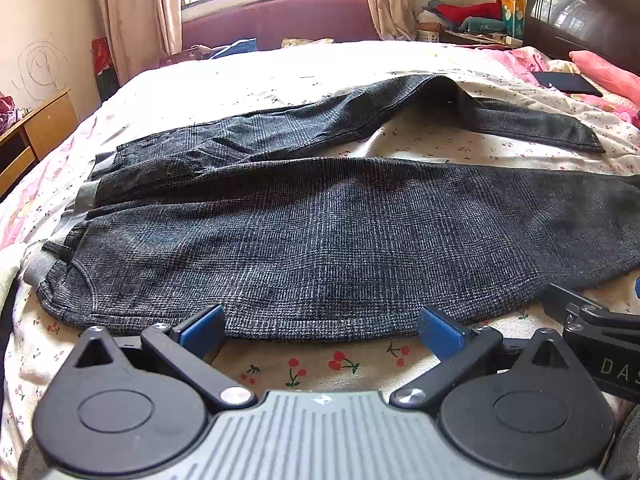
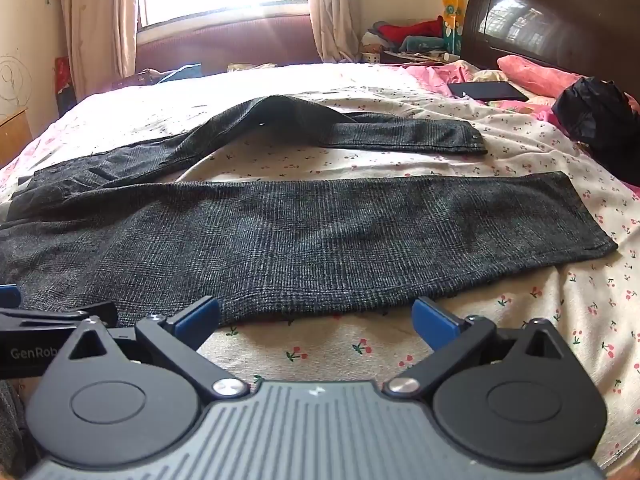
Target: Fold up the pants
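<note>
Where pants (image 1: 320, 232) lie, cherry-print bedsheet (image 1: 320, 364).

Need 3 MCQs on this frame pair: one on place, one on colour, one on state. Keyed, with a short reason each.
1. Where does the dark grey checked pair of pants lie?
A. On a wooden floor
B. Spread on the cherry-print bedsheet
C. Hung over the headboard

2. What colour are the pads on the gripper fingers?
A. Blue
B. Red
C. Yellow

3. How do the left gripper and right gripper stand?
A. Both shut on cloth
B. One open, one shut
C. Both open, nothing between the pads

Key: 1 B, the pants lie flat on the sheet, waistband at the left, the far leg bent. 2 A, blue pads show in both wrist views. 3 C, each pair of fingers is spread wide at the near edge of the pants, gripping nothing.
</note>
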The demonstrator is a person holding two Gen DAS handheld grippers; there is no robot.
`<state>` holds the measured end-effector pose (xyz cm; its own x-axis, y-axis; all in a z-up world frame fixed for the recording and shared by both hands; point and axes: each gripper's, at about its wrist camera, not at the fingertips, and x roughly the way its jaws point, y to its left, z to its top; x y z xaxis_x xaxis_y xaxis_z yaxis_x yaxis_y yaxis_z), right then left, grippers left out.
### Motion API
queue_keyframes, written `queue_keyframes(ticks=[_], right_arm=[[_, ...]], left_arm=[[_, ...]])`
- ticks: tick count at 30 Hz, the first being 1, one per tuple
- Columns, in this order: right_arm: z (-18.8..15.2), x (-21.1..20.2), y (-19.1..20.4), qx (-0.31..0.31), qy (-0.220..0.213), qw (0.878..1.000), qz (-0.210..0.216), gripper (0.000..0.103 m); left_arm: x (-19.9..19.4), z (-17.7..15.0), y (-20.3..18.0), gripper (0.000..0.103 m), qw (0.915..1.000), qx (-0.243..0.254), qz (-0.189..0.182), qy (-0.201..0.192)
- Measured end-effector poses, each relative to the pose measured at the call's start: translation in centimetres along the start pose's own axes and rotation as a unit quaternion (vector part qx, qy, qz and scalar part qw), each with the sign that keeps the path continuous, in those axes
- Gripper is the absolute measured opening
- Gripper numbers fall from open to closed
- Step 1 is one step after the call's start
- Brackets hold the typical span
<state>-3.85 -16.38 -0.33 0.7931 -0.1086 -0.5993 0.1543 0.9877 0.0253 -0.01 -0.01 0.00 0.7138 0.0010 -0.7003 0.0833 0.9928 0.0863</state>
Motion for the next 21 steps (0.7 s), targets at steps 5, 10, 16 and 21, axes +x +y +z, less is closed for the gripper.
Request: queue_keyframes(ticks=[5, 10, 16, 21], right_arm=[[0.04, 0.01, -0.03, 0.000, 0.001, 1.000, 0.000, 0.102], [0.04, 0.01, -0.02, 0.000, 0.000, 1.000, 0.000, 0.102], [0.02, 0.06, -0.06, 0.000, 0.001, 1.000, 0.001, 0.102], [0.03, 0.06, -0.06, 0.000, 0.002, 1.000, 0.001, 0.102]], left_arm=[[-0.04, -0.03, -0.10, 0.103, 1.0000, -0.001, -0.001, 0.003], [-0.15, -0.13, -0.33, 0.103, 1.0000, -0.001, -0.001, 0.004], [-0.02, -0.06, -0.01, 0.103, 1.0000, 0.000, -0.001, 0.002], [0.00, -0.05, 0.03, 0.103, 1.0000, -0.001, -0.001, 0.002]])
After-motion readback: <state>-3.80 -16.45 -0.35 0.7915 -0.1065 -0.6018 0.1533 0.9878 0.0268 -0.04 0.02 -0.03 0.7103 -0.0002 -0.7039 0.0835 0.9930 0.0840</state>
